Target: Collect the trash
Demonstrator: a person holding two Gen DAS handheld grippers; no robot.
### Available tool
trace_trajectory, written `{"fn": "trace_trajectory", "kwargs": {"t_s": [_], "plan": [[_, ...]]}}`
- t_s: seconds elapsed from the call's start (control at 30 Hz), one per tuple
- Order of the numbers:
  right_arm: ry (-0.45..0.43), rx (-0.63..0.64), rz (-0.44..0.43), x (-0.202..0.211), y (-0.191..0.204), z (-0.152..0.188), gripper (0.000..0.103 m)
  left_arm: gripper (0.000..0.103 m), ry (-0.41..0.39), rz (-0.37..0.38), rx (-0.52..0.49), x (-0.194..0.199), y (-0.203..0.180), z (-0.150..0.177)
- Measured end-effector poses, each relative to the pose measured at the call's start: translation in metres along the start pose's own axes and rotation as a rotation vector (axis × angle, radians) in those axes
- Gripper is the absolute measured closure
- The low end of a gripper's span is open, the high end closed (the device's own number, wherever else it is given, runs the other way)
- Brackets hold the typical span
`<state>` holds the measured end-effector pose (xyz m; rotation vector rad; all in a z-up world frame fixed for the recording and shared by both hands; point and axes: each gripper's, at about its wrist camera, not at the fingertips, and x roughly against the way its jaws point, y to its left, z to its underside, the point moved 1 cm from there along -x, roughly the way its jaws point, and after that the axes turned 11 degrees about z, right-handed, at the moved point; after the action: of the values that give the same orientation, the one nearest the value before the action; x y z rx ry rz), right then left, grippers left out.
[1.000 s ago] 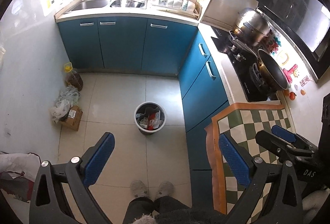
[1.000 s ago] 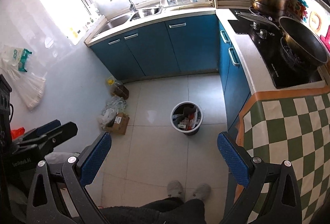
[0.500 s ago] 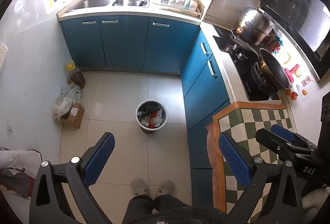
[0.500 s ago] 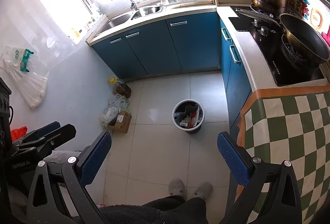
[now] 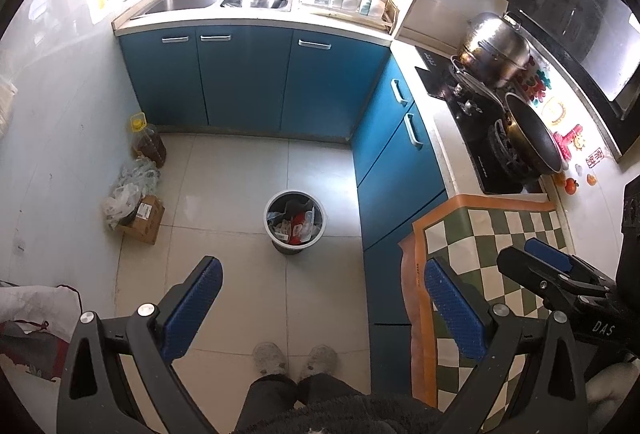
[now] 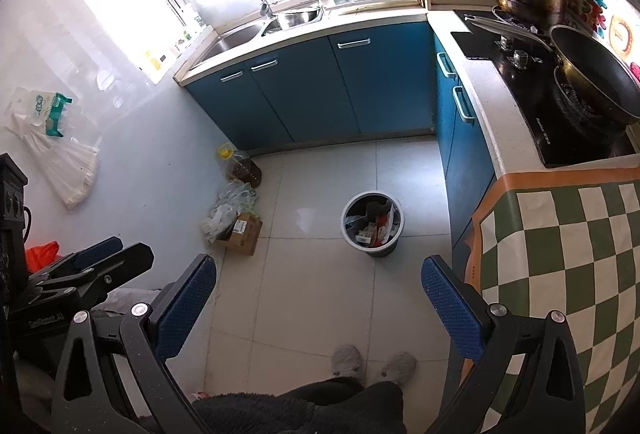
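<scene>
A round grey trash bin [image 5: 295,221] [image 6: 372,223] stands on the tiled floor, filled with wrappers and red packaging. My left gripper [image 5: 320,298] hangs high above the floor in front of the bin, open, nothing between its blue pads. My right gripper [image 6: 318,294] is at about the same height, also open and empty; it shows at the right edge of the left wrist view [image 5: 560,270], above the checked cloth. The left gripper shows at the left edge of the right wrist view [image 6: 96,262].
Blue cabinets [image 5: 248,78] line the back and right. A cardboard box [image 5: 142,218] with crumpled plastic bags [image 5: 132,186] and an oil bottle [image 5: 148,142] sit by the left wall. A green checked cloth [image 6: 568,258] covers the counter beside the stove [image 5: 484,130]. A person's slippered feet [image 5: 296,356] stand below.
Both views have shifted slightly, with the bin and cabinets drifting a little right and down in frame. Both grippers stay open and empty.
</scene>
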<state>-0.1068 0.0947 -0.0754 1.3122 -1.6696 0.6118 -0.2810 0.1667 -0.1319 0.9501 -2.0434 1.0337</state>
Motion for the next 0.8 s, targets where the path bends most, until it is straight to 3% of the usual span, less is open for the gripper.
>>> {"fn": "trace_trajectory", "kwargs": {"t_s": [0.8], "plan": [[0.026,-0.003,-0.013,-0.0060,0.0013,0.0060,0.000,0.000,0.020,0.037,0.022,0.0041,-0.0019,0.0050]]}}
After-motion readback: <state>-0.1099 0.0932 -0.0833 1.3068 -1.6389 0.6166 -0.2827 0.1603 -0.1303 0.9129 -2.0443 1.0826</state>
